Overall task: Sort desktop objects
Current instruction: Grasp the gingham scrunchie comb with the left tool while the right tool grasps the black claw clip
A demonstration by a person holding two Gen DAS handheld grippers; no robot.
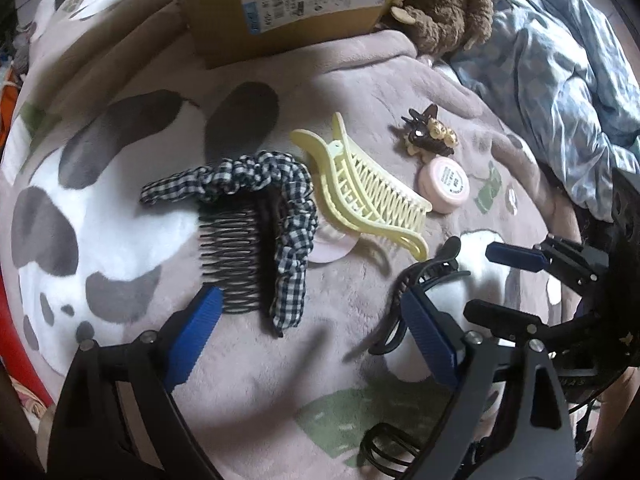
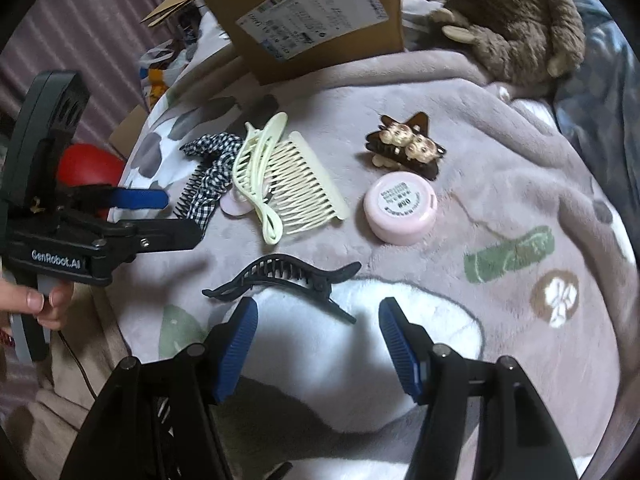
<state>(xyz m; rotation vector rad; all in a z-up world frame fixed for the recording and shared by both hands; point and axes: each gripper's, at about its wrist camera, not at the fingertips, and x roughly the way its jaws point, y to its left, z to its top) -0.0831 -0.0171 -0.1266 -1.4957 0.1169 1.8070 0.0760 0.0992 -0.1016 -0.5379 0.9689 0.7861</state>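
Both grippers are hanging over a plush blanket [image 1: 240,360] where hair things are lying scattered, likely laid out for sorting; the left gripper [image 1: 312,332] is standing with its jaws wide apart and nothing between them, the black comb [image 1: 230,260] and checked scrunchie [image 1: 288,216] at about eleven o'clock from it, probably its pick; the right gripper [image 2: 316,344] is also spread and gripping nothing, the black clip [image 2: 284,276] lying just beyond its fingertips at twelve o'clock, so it is seemingly lining up on that; the yellow clip [image 2: 260,176] is sitting at eleven o'clock and the pink tin [image 2: 400,208] at one o'clock; a cardboard box [image 2: 320,12] is waiting at the far edge, perhaps as the bin
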